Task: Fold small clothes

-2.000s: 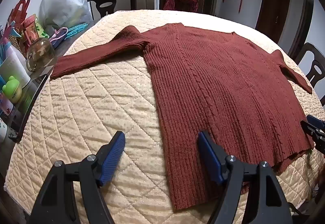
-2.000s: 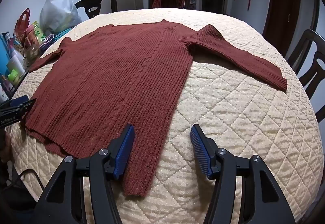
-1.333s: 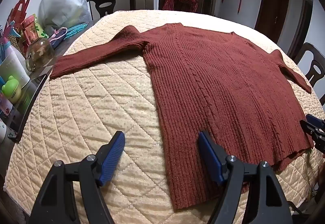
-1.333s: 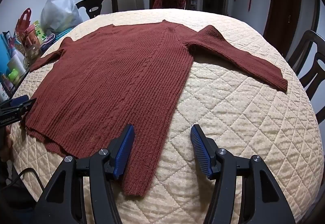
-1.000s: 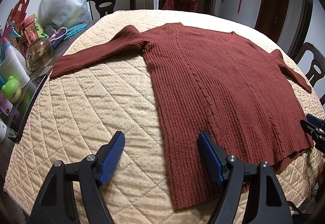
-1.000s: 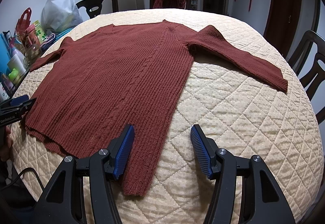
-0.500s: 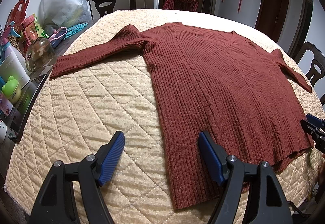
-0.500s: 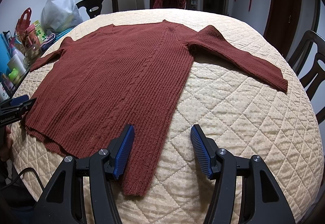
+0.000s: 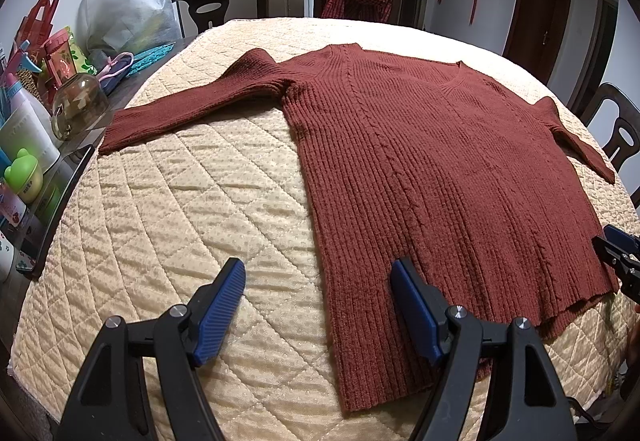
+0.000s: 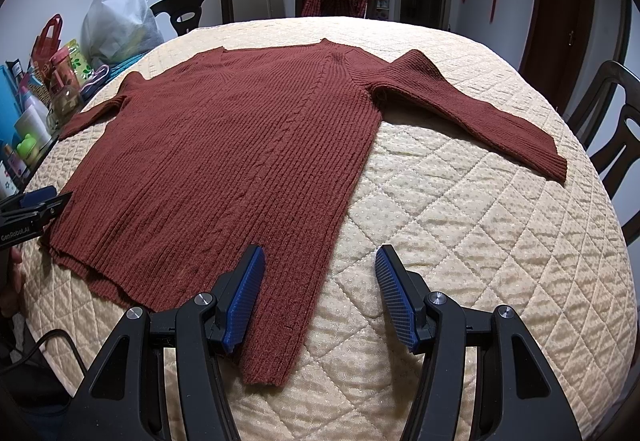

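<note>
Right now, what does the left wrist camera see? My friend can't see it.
A dark red ribbed sweater lies flat with both sleeves spread on a cream quilted cover over a table. The left gripper hangs near the sweater's bottom hem with its blue jaws wide open, holding nothing. Bottles and bags crowd the table's left edge, and dark chairs stand behind.

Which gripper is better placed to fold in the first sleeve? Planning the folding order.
Neither clearly: left gripper and right gripper are both open at the sweater's bottom corners, each facing its own spread sleeve.
</note>
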The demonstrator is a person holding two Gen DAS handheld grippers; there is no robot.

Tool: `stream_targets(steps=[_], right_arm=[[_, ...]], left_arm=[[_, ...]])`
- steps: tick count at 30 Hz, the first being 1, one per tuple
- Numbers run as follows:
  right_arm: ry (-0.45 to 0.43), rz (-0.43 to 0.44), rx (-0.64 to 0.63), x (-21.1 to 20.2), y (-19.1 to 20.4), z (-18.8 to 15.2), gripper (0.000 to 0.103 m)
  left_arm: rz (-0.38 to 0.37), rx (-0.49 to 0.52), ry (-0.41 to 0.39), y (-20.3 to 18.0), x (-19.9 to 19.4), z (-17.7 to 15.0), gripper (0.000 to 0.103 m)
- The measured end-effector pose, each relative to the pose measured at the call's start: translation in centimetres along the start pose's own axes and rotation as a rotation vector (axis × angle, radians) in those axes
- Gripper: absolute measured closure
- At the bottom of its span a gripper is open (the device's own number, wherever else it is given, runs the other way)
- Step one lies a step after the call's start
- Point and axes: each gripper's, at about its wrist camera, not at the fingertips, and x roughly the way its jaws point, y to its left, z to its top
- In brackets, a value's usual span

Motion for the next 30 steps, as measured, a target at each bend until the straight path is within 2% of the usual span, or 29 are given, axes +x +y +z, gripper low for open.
stream_targets(steps=[30], right_arm=[[0.002,0.000,0.000,0.00,0.04,0.08,0.044]], left_arm=[[0.004,0.002,0.005,0.29,-0.16,-0.15,0.025]])
